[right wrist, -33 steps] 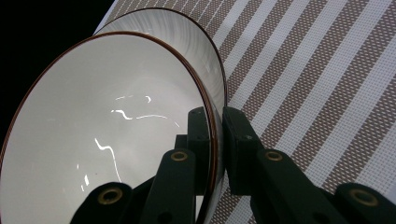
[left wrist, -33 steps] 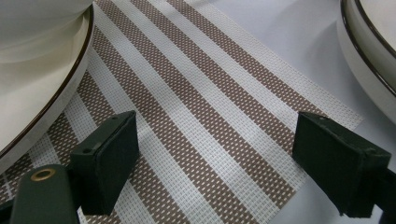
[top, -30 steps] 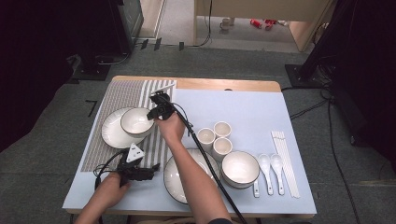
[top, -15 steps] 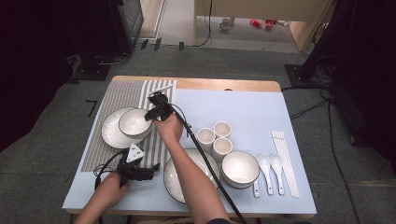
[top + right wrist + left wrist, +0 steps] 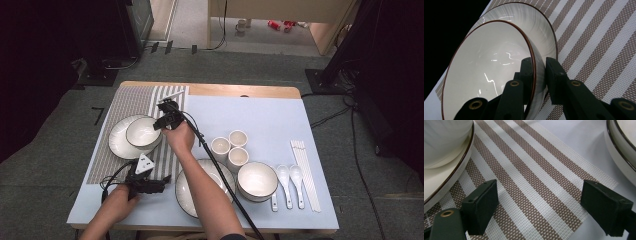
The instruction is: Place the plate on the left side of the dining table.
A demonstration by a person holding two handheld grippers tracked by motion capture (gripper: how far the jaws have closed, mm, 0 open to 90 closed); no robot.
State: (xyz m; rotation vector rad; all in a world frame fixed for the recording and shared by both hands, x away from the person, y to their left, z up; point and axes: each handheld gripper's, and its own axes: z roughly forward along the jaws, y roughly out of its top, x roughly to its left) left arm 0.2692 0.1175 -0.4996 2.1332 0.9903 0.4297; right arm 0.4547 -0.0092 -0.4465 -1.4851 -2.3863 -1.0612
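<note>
A white bowl (image 5: 142,132) with a dark rim sits on a white plate (image 5: 118,145) on the striped placemat (image 5: 125,102) at the left. My right gripper (image 5: 161,122) reaches over the bowl's right edge. In the right gripper view the bowl (image 5: 486,67) has its rim between the jaws of that gripper (image 5: 539,72). They have just been opening, and a thin gap shows at the outer pad. My left gripper (image 5: 539,205) rests open over the placemat (image 5: 536,170) near the front edge, with nothing between its pads.
A large plate (image 5: 185,195) lies at the front centre, partly under the right forearm. Three cups (image 5: 238,137), a second bowl (image 5: 257,180), two spoons (image 5: 284,175) and chopsticks (image 5: 305,170) stand to the right on the blue cover.
</note>
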